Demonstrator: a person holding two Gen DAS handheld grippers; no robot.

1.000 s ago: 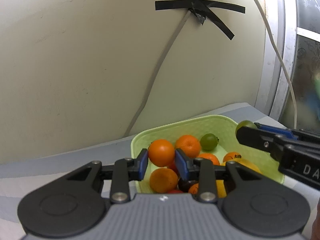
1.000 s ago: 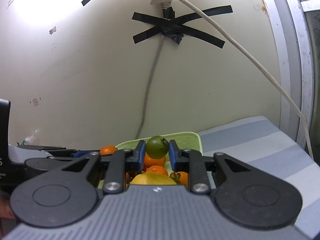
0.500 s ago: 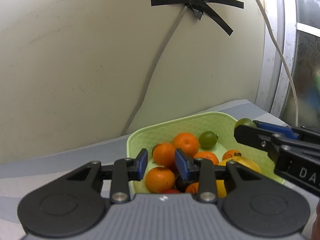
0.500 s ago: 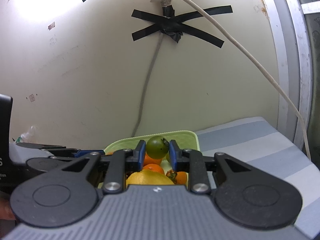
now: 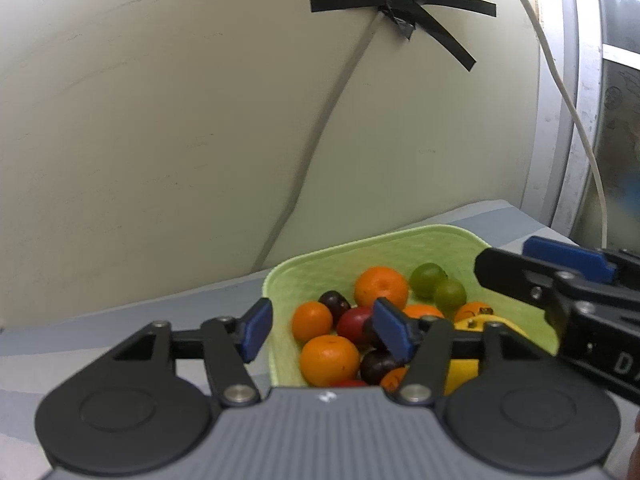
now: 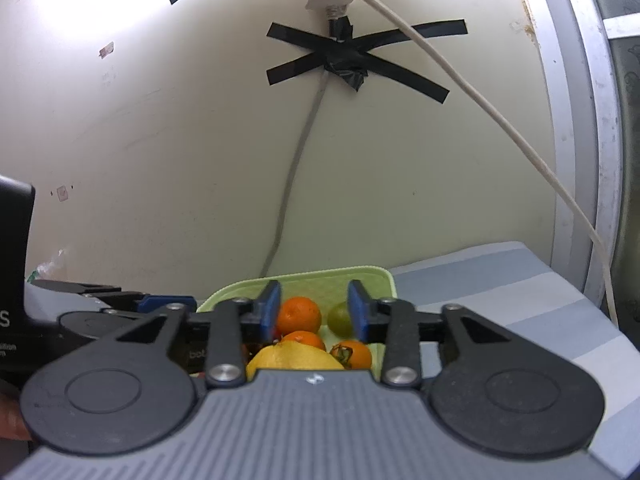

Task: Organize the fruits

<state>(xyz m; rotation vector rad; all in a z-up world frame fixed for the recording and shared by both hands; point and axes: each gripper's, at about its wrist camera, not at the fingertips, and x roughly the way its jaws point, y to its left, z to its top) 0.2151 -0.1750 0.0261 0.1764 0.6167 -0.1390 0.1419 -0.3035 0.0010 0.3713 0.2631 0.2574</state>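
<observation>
Hovering over the green tray (image 5: 320, 264), both grippers are letting go. The left gripper (image 5: 322, 330) is spreading its fingers with nothing between the blue pads (image 5: 390, 330); the oranges (image 5: 382, 286) and dark plums (image 5: 334, 300) seen through the gap are lying in the tray beneath. The right gripper (image 6: 314, 312) is opening too, its fingers standing apart and gripping nothing, with an orange (image 6: 299, 314) and a green fruit (image 6: 340, 317) resting beyond them in the tray. All visible fruit is sitting heaped inside the tray on the striped worktop (image 6: 500, 280).

Risks from here, as I judge them: the two grippers are working close together over one small tray, so a careless withdrawal could be knocking one against the other. Round fruit piled loosely could be rolling over the low rim if a finger dips and nudges the heap, or tips the light tray.
</observation>
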